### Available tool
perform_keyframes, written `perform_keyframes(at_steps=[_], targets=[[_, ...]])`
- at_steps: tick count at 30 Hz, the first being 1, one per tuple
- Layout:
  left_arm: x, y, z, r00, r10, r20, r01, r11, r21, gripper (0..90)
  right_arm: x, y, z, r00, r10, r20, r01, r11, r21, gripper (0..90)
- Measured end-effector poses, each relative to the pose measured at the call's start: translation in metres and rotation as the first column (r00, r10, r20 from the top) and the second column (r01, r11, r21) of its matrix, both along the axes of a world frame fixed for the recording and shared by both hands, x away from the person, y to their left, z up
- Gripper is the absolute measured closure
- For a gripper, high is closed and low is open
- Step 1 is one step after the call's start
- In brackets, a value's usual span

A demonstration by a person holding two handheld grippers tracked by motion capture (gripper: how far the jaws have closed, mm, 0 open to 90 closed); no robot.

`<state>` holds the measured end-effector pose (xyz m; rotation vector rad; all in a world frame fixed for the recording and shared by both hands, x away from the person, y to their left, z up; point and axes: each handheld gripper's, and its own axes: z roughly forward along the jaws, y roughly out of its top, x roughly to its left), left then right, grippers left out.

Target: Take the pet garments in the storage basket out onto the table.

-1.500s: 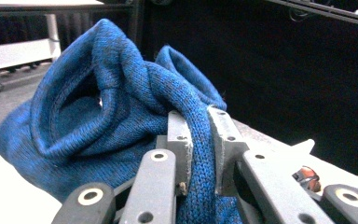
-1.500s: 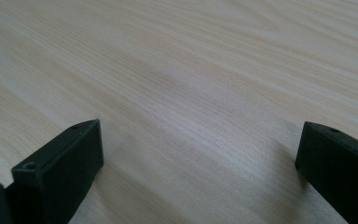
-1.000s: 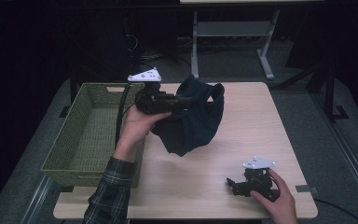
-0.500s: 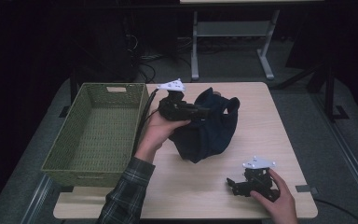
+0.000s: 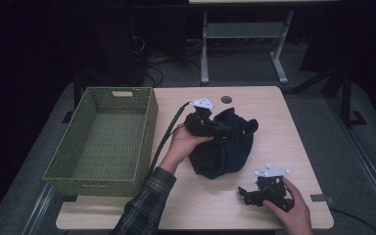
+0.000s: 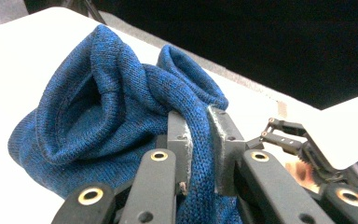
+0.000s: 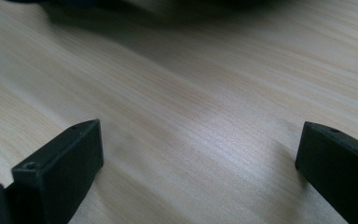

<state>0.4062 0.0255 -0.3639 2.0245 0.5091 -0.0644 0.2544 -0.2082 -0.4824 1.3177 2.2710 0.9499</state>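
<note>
A dark blue knit cloth [image 5: 223,152] lies bunched in the middle of the wooden table [image 5: 284,127]. My left gripper [image 5: 224,129] is shut on a fold at its top. In the left gripper view the two pads pinch a ridge of the blue knit cloth [image 6: 98,107], with the left gripper [image 6: 199,126] just above the rest of the heap. My right gripper [image 5: 246,194] rests on the table near the front right, held by a hand and pointing left. In its own view the right gripper [image 7: 200,140] stands open over bare wood.
A green woven basket [image 5: 94,184] with nothing in it stands at the table's left side, a cable trailing past its right wall. A small round hole [image 5: 226,99] sits near the table's far edge. A metal stand [image 5: 245,34] is on the floor behind.
My left gripper has carried the blue cloth to the right and down, away from the basket's edge, and the cloth now rests on the table. The right gripper has not moved.
</note>
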Motion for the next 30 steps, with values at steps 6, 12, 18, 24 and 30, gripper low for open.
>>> perform_keyframes(at_steps=[6, 12, 18, 24, 30], targets=[[0.002, -0.017, -0.018, 1.0000, -0.002, -0.002, 0.002, 0.9994, 0.035, 79.6, -0.001, 0.000, 0.000, 1.0000, -0.001, -0.006, 0.001, 1.0000, 0.003, 0.5], [0.004, -0.029, -0.034, 1.0000, 0.002, 0.000, -0.002, 0.9964, 0.085, 79.4, -0.001, 0.000, 0.000, 1.0000, 0.002, -0.004, -0.002, 1.0000, 0.002, 0.5], [0.005, -0.036, -0.048, 0.9999, 0.013, -0.010, -0.011, 0.9911, 0.132, 77.0, -0.001, 0.000, 0.000, 1.0000, 0.007, 0.002, -0.007, 1.0000, -0.002, 0.5], [0.007, -0.035, -0.053, 0.9989, 0.040, -0.024, -0.036, 0.9889, 0.144, 64.0, -0.001, 0.000, 0.000, 1.0000, 0.007, 0.002, -0.007, 1.0000, -0.002, 0.4], [0.005, -0.033, -0.048, 0.9985, 0.055, -0.001, -0.054, 0.9871, 0.151, 42.0, -0.001, 0.000, 0.000, 1.0000, 0.008, 0.002, -0.008, 1.0000, -0.002, 0.5]])
